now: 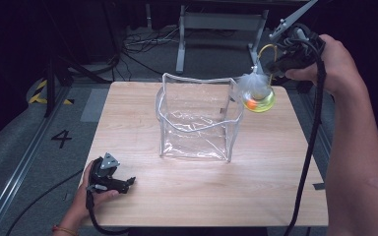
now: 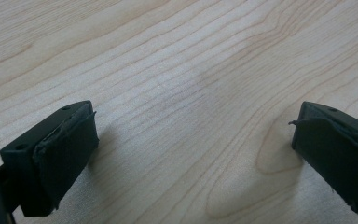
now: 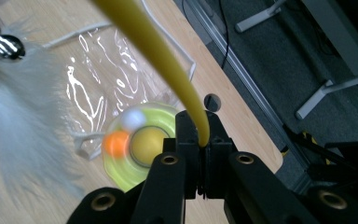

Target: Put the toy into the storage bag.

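Right gripper (image 3: 199, 140) dangling a feathery toy (image 1: 258, 93) by its yellow cord (image 3: 168, 60)

Clamped on the cord beside the clear bag (image 1: 197, 118); left gripper (image 2: 191, 149) spread apart, resting on the worktop (image 1: 256, 182).

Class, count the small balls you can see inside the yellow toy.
2: an orange ball and a white ball, side by side inside the yellow toy; more may be hidden.

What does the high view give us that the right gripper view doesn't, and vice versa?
High view alone: the left gripper resting open on the table, and the whole clear bag standing upright. Right gripper view alone: the jaws pinched shut on the yellow cord, seen close up. Both: the yellow toy hanging by the bag, its white feathers, and the table.
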Available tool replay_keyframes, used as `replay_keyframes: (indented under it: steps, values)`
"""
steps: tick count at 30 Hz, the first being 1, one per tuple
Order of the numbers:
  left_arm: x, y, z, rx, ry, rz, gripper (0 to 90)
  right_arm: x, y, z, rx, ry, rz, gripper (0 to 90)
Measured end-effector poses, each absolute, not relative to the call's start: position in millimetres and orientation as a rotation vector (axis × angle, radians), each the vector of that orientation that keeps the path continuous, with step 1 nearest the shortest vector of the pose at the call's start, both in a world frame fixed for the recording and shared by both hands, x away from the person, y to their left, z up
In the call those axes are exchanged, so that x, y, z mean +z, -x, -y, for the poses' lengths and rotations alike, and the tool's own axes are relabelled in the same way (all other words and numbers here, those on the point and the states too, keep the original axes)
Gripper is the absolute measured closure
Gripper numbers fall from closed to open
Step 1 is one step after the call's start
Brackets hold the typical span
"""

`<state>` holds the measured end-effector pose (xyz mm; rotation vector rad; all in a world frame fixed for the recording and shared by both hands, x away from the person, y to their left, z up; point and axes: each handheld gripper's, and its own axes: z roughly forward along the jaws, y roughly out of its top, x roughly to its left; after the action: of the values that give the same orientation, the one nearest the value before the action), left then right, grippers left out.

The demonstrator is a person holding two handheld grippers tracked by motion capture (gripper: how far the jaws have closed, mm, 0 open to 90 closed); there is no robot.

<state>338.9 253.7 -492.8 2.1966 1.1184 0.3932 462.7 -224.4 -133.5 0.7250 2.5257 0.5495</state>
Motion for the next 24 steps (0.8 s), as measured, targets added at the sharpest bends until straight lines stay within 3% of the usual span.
replay_keyframes:
  steps: [24]
  values:
    - [-493,-339,-254,0.395,-2.199,-1.116,0.6,-129,-474,180,0.595,-0.648,-2.562,88.3]
